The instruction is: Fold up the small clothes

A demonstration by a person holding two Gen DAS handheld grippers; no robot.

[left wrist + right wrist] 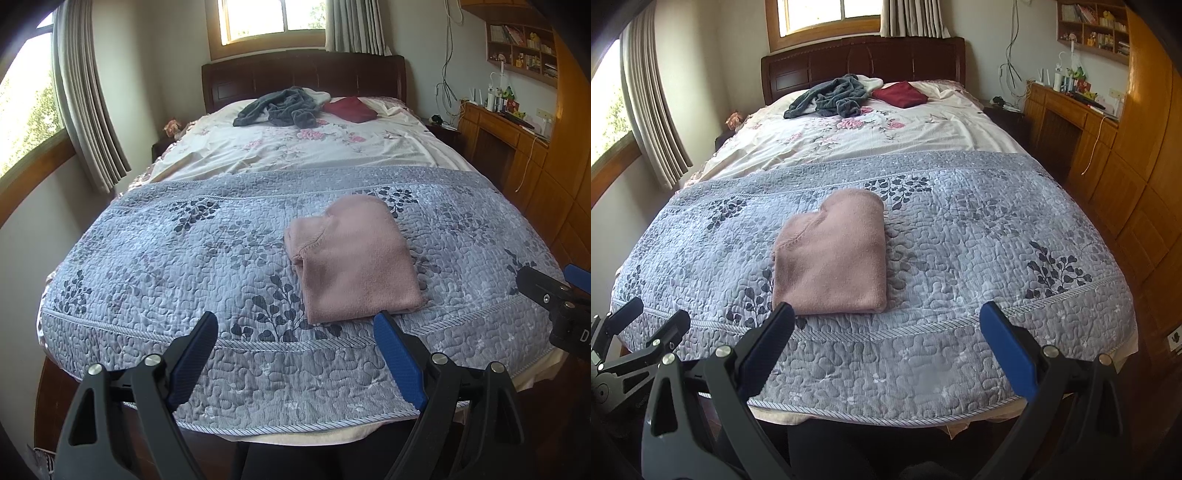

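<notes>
Dusty-pink fleece, folded into a thick rectangular bundle (354, 258), is seen lying on the grey-blue quilted bedspread with dark leaf prints (166, 258), near the foot edge of the bed and slightly toward its right half in the left wrist view. The pink bundle (831, 254) is touched by neither tool. The left gripper (297, 349) is held above the foot edge of the bedspread with its blue-padded jaws spread wide and nothing between them; its right fingertip is seen just in front of the bundle's near corner. The right gripper (886, 338) is likewise held released, jaws wide apart and empty, over the near border of the quilt (960, 258), with the bundle just beyond its left finger. Each tool is glimpsed at the margin of the other's view.

Farther up the bed, a cream sheet printed with pink flowers (295, 147) is laid bare beyond the quilt's upper border. A crumpled dark grey garment (280, 107) and a dark red folded cloth (351, 109) are seen near the dark wooden headboard (303, 74), well apart from the pink bundle. Wooden cabinets (1115, 177) are lined along the right wall, and grey curtains (88, 110) are hung by the windows.
</notes>
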